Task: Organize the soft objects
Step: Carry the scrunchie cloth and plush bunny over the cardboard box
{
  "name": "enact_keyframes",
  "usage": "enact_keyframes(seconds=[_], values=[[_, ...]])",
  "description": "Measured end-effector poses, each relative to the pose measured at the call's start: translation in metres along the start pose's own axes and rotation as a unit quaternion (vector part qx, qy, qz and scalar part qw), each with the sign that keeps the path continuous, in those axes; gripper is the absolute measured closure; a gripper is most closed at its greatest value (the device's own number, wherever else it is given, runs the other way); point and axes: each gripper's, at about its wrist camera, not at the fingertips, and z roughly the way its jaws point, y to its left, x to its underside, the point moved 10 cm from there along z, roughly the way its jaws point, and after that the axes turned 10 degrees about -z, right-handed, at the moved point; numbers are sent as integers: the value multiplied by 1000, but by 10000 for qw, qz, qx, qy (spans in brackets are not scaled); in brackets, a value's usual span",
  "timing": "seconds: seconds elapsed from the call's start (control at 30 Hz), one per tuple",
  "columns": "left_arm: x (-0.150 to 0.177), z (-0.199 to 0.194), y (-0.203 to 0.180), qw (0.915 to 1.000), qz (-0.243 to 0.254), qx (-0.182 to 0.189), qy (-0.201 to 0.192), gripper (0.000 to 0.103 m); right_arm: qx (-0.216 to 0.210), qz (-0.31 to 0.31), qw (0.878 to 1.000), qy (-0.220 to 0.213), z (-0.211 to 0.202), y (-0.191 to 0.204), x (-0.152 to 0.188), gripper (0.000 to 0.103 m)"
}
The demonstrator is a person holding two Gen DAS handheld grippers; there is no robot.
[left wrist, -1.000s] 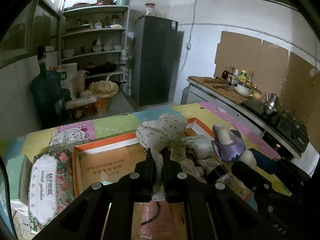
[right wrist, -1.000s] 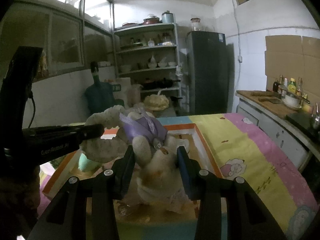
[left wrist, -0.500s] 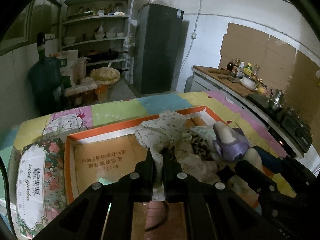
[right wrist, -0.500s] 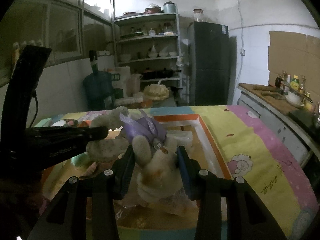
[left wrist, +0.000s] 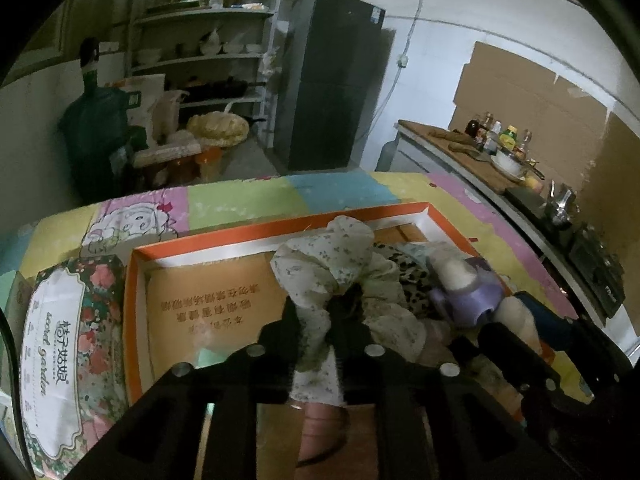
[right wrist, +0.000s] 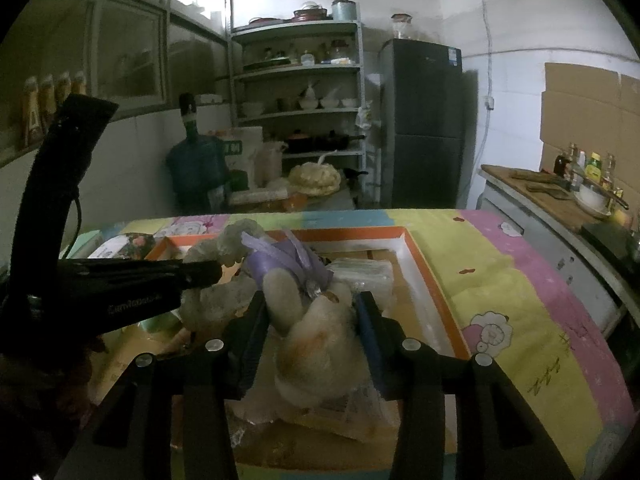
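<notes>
Left wrist view: the left claw (left wrist: 318, 312) has just been opening, its jaws now slackened a little around the floral cloth bundle (left wrist: 332, 264), whose tail lies between them. The bundle is pale, sprigged fabric, bunched up over the orange-rimmed box (left wrist: 134, 312) on the patchwork-covered worktop (left wrist: 248, 204). It looks light and floppy, so it would likely sag unless pinched at a thick fold.

Right wrist view: the right claw (right wrist: 312, 316) has likewise just been easing wider, with the plush toy (right wrist: 316, 344) between its jaws, low over the same box. The toy is cream and fuzzy with a lilac ribbon (right wrist: 280, 260). Soft and squashy, it probably takes a grip best across its body.
</notes>
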Motion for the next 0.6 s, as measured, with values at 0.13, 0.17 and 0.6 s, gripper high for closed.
enact_keyframes(seconds=[0.13, 0.17, 0.6], values=[[-1, 1, 2, 10000, -36, -9, 27, 81, -1, -6, 10000, 5, 0, 1, 0, 54], [-2, 1, 3, 10000, -39, -28, 10, 78, -3, -8, 10000, 5, 0, 1, 0, 54], [-10, -16, 6, 9994, -101, -3, -324, 54, -134, -57, 9999, -24, 1, 14, -1, 48]])
